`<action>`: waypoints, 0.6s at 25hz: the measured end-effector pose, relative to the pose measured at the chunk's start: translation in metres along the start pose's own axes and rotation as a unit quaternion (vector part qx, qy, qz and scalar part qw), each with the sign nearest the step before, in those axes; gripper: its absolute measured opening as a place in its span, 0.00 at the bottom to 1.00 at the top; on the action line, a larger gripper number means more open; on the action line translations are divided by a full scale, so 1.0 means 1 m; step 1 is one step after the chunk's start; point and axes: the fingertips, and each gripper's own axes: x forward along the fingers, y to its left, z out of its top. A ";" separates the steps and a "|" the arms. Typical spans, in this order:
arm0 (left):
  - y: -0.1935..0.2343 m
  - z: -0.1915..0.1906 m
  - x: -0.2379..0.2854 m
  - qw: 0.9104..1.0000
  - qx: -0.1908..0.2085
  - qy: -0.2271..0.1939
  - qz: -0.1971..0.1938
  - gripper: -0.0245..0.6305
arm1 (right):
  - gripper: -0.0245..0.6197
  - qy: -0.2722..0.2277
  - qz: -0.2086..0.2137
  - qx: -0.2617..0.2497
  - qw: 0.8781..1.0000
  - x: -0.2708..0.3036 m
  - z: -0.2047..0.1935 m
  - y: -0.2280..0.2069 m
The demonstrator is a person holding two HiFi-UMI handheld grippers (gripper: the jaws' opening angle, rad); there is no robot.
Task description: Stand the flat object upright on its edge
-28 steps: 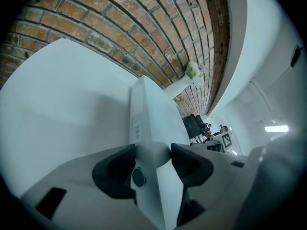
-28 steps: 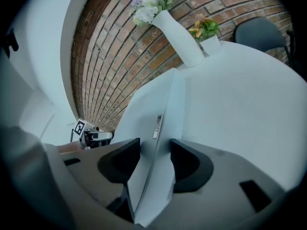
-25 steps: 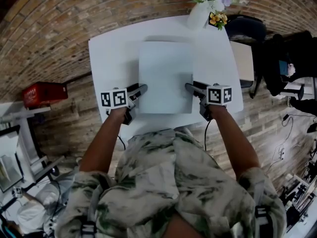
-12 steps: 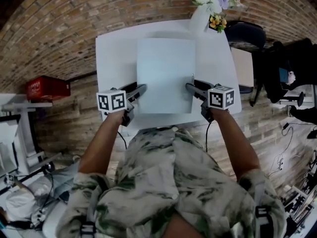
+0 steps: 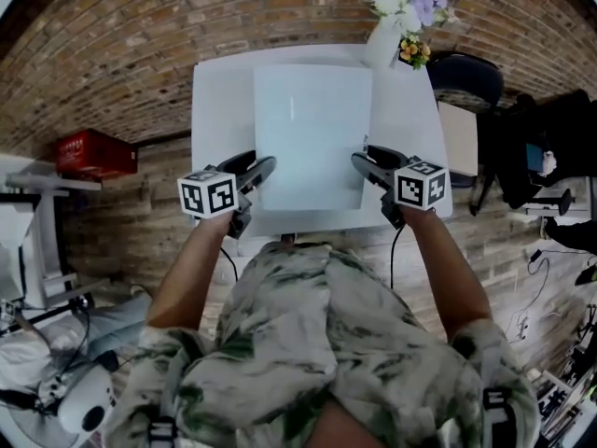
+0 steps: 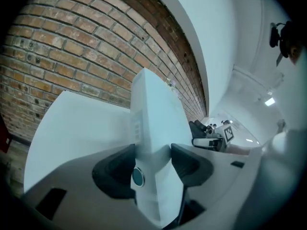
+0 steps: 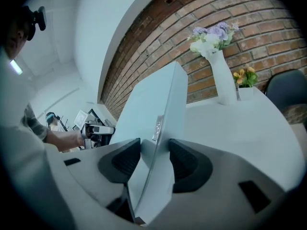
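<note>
A flat white slab (image 5: 312, 133), thin like a closed laptop, is held over the white table (image 5: 216, 101) by its two side edges. My left gripper (image 5: 264, 169) is shut on its left edge and my right gripper (image 5: 362, 161) on its right edge. In the left gripper view the slab (image 6: 156, 114) stands edge-on between the dark pads (image 6: 117, 169), tilted up from the tabletop, and the left gripper (image 6: 152, 161) pinches it near a small round button. In the right gripper view the slab (image 7: 153, 99) likewise slants upward through the right gripper (image 7: 154, 161).
A white vase of flowers (image 5: 396, 12) stands at the table's far right corner, close to the slab's far edge. A dark chair (image 5: 466, 68) sits beyond the table at the right. A red box (image 5: 89, 154) lies on the floor at the left, near a brick wall.
The slab now looks larger and covers more of the table, having come up toward the head camera. Both grippers have kept their hold on its sides.
</note>
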 end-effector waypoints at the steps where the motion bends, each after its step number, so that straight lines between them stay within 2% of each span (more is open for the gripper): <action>1: -0.002 0.003 -0.004 1.000 0.006 -0.005 0.003 0.41 | 0.35 -0.003 0.002 -0.007 1.000 0.000 0.003 0.003; 15: 0.000 0.042 -0.040 0.997 0.043 -0.054 0.026 0.41 | 0.35 -0.027 0.015 -0.104 0.994 0.017 0.058 0.037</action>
